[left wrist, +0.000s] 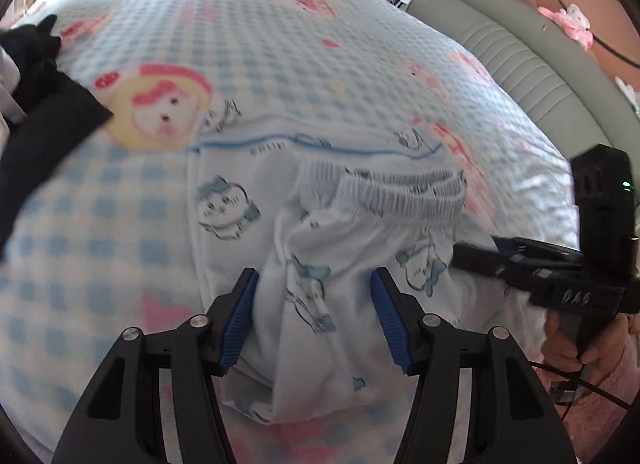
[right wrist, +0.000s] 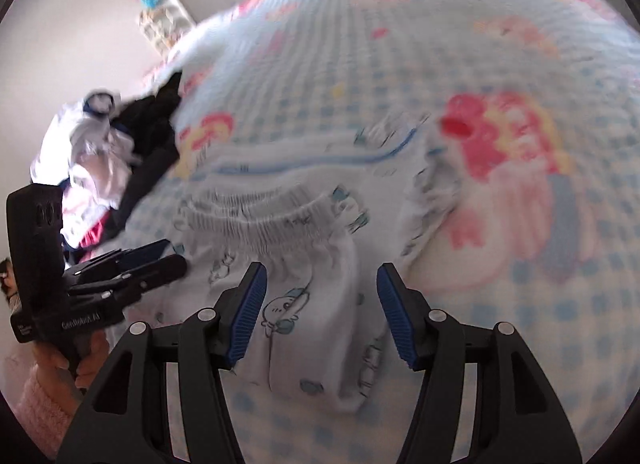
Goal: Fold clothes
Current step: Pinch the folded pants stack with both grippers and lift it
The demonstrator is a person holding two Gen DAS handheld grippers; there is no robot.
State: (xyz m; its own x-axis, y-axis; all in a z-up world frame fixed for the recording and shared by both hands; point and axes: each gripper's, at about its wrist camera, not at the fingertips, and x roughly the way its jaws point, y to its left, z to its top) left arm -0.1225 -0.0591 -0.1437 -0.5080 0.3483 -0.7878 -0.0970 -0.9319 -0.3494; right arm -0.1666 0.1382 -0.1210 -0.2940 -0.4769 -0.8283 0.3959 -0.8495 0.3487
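A small white garment (left wrist: 352, 240) with blue cartoon prints and a gathered elastic waistband (right wrist: 280, 216) lies crumpled on the checked bedspread (left wrist: 280, 44). My left gripper (left wrist: 316, 288) stands open astride a raised fold of it, cloth filling the gap between the blue pads (left wrist: 240, 320). In the right wrist view this gripper (right wrist: 172, 256) sits at the garment's left edge. My right gripper (right wrist: 320, 284) is open just above the cloth below the waistband, with nothing pinched. From the left wrist view its fingertips (left wrist: 480, 254) rest at the garment's right edge.
A heap of dark and white clothes (right wrist: 108, 152) lies at the bed's left side, with a black piece (left wrist: 36, 112) near the left gripper. A grey padded headboard (left wrist: 520, 48) with pink plush toys (left wrist: 572, 22) borders the right. A hand (left wrist: 568, 348) in a pink sleeve holds the right gripper.
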